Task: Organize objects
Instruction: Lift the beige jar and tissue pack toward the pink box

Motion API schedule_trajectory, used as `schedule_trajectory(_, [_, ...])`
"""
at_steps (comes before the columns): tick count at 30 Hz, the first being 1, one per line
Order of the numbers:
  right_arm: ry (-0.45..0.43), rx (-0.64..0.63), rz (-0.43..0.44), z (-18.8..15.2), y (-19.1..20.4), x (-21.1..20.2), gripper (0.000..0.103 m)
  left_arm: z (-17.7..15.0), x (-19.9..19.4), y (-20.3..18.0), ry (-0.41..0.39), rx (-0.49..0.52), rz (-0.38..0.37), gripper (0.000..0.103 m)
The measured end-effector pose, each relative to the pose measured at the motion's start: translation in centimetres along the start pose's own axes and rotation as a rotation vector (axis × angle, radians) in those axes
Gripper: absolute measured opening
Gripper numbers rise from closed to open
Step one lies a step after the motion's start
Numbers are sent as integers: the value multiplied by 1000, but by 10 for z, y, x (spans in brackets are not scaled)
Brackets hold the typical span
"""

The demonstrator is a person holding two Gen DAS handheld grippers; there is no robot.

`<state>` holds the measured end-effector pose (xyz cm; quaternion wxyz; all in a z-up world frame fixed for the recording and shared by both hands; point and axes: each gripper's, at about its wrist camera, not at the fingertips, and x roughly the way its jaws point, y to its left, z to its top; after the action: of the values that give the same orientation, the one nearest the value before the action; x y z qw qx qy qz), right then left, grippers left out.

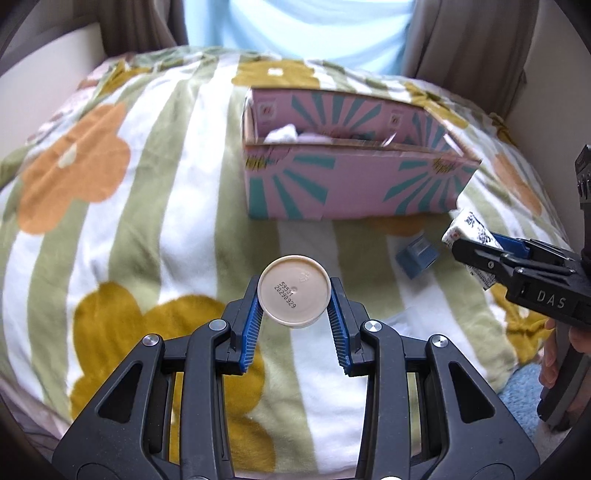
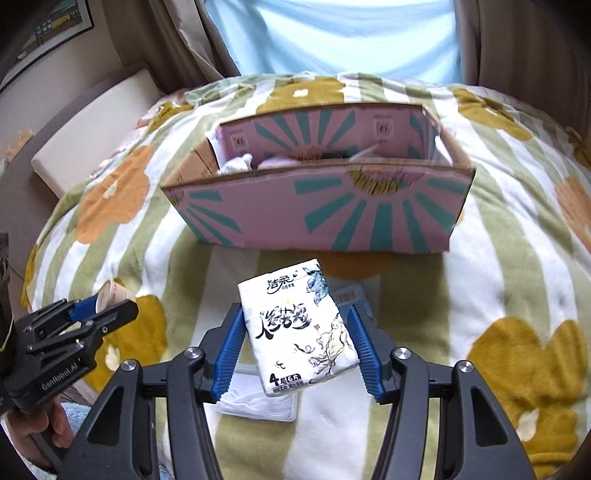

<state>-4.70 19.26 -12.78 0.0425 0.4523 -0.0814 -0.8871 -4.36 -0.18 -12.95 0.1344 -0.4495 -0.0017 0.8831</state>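
My left gripper [image 1: 294, 297] is shut on a small beige round container [image 1: 294, 290], its printed bottom facing the camera, held above the blanket; it also shows in the right wrist view [image 2: 110, 295]. My right gripper [image 2: 295, 314] is shut on a white tissue pack [image 2: 299, 328] with black lettering, also seen in the left wrist view [image 1: 471, 236]. An open pink box with teal rays [image 1: 351, 184] [image 2: 314, 210] stands ahead of both grippers, with white items partly visible inside.
A flowered, striped blanket [image 1: 147, 221] covers the surface. A small blue box [image 1: 417, 254] lies on it in front of the pink box. A flat white packet [image 2: 258, 406] lies under my right gripper. A person in a light blue shirt [image 2: 332, 33] sits behind the box.
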Motion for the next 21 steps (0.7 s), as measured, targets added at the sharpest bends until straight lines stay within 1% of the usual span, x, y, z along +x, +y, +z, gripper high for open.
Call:
schedule_trajectory(5, [-30,-8,0,18,-4,-23,52,28,-18,-10,-35,44,-13,31])
schedule_trajectory(12, [-79,-36,-20,67,-11,-51,52,82,-28,-20,-67,84,-40,31])
schedule_trajectory(15, [-80,-46,-28,92,-12,-51,52,108,-22,-23,-58,87,-75,31])
schedule_trajectory(21, [-65,-47,-25,145,-20,-36,52,162,4,-32,-39,118,-76,31])
